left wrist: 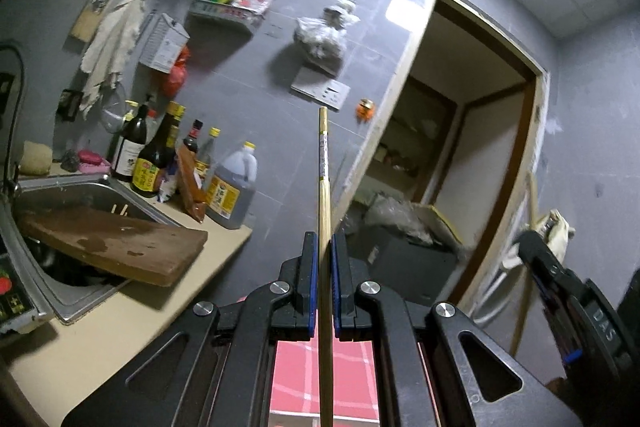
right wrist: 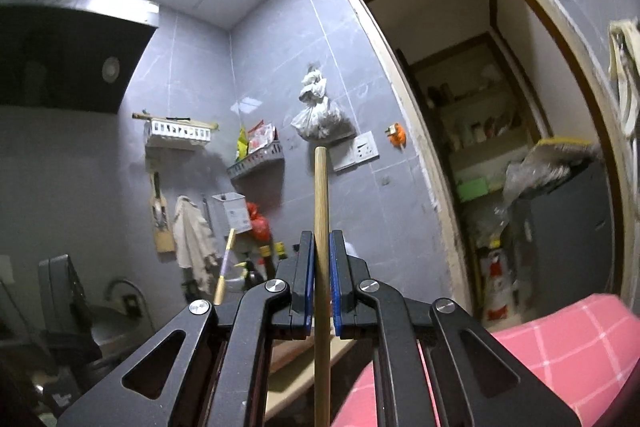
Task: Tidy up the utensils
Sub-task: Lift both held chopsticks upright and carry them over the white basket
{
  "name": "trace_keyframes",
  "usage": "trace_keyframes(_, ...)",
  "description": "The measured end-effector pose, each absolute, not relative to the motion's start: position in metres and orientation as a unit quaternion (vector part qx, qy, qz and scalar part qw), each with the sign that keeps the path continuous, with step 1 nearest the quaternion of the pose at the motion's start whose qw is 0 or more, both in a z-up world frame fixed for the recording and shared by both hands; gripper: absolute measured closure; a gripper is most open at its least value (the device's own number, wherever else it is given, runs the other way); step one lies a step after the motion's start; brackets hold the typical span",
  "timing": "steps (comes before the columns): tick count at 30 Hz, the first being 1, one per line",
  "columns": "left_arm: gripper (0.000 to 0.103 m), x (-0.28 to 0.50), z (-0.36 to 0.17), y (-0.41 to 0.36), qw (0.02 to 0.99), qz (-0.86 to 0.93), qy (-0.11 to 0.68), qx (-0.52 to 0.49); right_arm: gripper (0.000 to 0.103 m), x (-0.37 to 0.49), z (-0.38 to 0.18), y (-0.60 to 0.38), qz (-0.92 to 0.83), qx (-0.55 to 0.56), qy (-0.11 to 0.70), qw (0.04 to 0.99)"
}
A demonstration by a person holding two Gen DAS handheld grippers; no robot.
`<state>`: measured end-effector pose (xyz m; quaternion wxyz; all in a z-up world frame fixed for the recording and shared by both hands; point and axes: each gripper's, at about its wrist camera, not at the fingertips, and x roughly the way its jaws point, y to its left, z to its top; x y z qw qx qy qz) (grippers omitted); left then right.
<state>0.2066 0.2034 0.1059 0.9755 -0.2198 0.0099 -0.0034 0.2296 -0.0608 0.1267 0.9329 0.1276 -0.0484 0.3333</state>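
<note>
Altogether two chopsticks are in hand, one per gripper. Left gripper [left wrist: 324, 239] is clamped on a pale chopstick [left wrist: 323, 163] with a printed band near its far end — the stick runs straight out between the blue pads, over the gap beside the counter [left wrist: 100, 323]. Right gripper [right wrist: 321, 239] is clamped on a plain wooden chopstick [right wrist: 321, 195], pointing at the grey tiled wall. On the counter stand about six bottles [left wrist: 146, 163] and one jug [left wrist: 234, 187]; one wooden cutting board [left wrist: 116, 243] lies across the sink [left wrist: 120, 187]. Two wall shelves [right wrist: 178, 135] hang on the tiles — one doorway [right wrist: 500, 147] opens at right.
</note>
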Motion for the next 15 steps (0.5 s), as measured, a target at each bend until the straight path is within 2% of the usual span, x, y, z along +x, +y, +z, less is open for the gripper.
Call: trace_keyframes(15,0.099,0.191,0.075,0.198,0.973,0.044,-0.032,-0.224,0.098,0.214,0.097,-0.069,0.286,0.112,-0.112,0.945)
